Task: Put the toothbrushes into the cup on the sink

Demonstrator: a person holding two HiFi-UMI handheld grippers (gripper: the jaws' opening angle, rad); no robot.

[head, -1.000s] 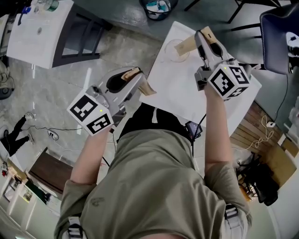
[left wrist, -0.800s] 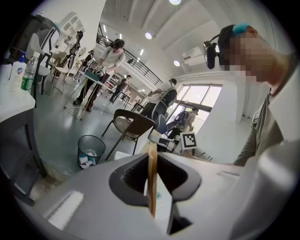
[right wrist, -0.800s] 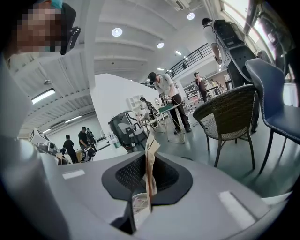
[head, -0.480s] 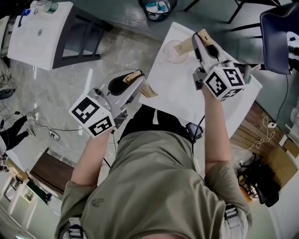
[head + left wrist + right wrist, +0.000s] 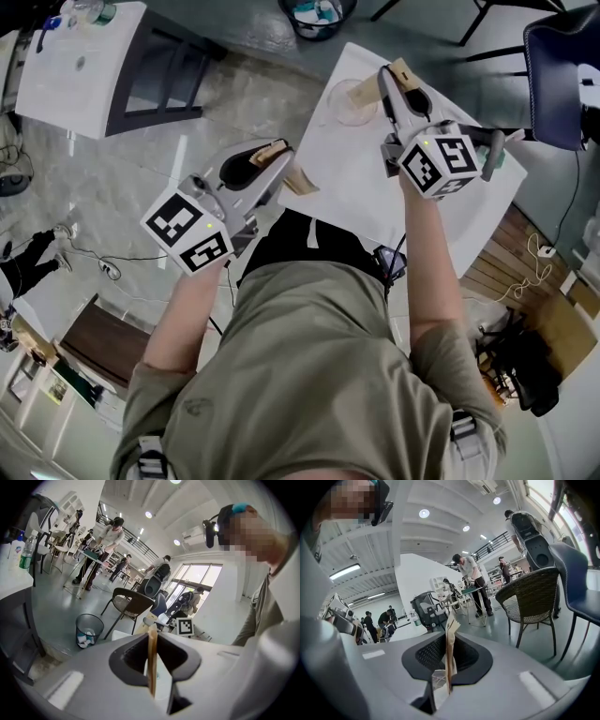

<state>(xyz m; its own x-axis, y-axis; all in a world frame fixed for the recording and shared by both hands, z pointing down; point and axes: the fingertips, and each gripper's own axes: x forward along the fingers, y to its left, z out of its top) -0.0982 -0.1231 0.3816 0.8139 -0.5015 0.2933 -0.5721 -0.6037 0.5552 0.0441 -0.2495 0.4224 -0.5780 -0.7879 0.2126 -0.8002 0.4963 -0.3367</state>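
A clear round cup [image 5: 349, 105] stood near the far left corner of the white surface [image 5: 356, 183]. The right gripper [image 5: 392, 82] had its jaws pinched on a flat, tan, paper-wrapped toothbrush [image 5: 450, 639], which lay crosswise with one end reaching toward the cup. The left gripper [image 5: 279, 161] had its jaws clamped on a second toothbrush [image 5: 152, 658], also tan and crosswise, at the surface's left edge.

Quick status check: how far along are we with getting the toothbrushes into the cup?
Done: nothing; the cup on the white table looks empty. In hand: the right gripper is shut on a tan toothbrush, its tip at the cup's rim; the left gripper grips a second toothbrush off the table's near edge. Left: both toothbrushes go into the cup.
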